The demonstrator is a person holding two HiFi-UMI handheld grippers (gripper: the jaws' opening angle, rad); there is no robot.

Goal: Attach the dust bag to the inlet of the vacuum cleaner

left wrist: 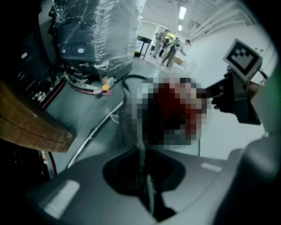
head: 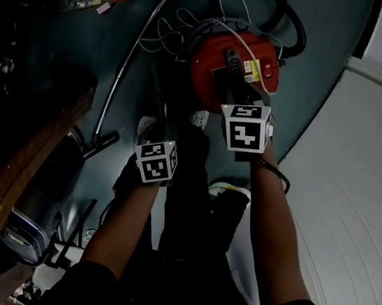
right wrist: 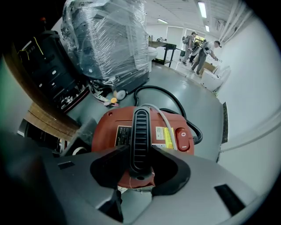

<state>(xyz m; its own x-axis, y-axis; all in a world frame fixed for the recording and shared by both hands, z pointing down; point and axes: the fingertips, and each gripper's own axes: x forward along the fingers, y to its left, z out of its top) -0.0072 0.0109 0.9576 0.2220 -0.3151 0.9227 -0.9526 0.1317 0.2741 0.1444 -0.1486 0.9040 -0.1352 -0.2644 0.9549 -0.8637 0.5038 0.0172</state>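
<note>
– Where is the vacuum cleaner (head: 235,66)?
– On the grey-green surface (head: 324,54), at twelve o'clock from the person standing over it. It is round and red. A black ribbed handle (right wrist: 140,132) runs across its top, and a red switch (right wrist: 181,137) sits at three o'clock of that handle.
– What are the right tongs (right wrist: 139,154) doing?
– They are clamped on the handle, one jaw on each side.
– And the left tongs (left wrist: 147,184)?
– They are at seven o'clock of the vacuum cleaner, apart from it. They are pressed together on a thin grey strip (left wrist: 140,154); I cannot tell what it is.
– Anything else nearby?
– A black hose (head: 302,37) loops at one o'clock of the red body. A metal tube (head: 123,65) lies at nine o'clock.
</note>
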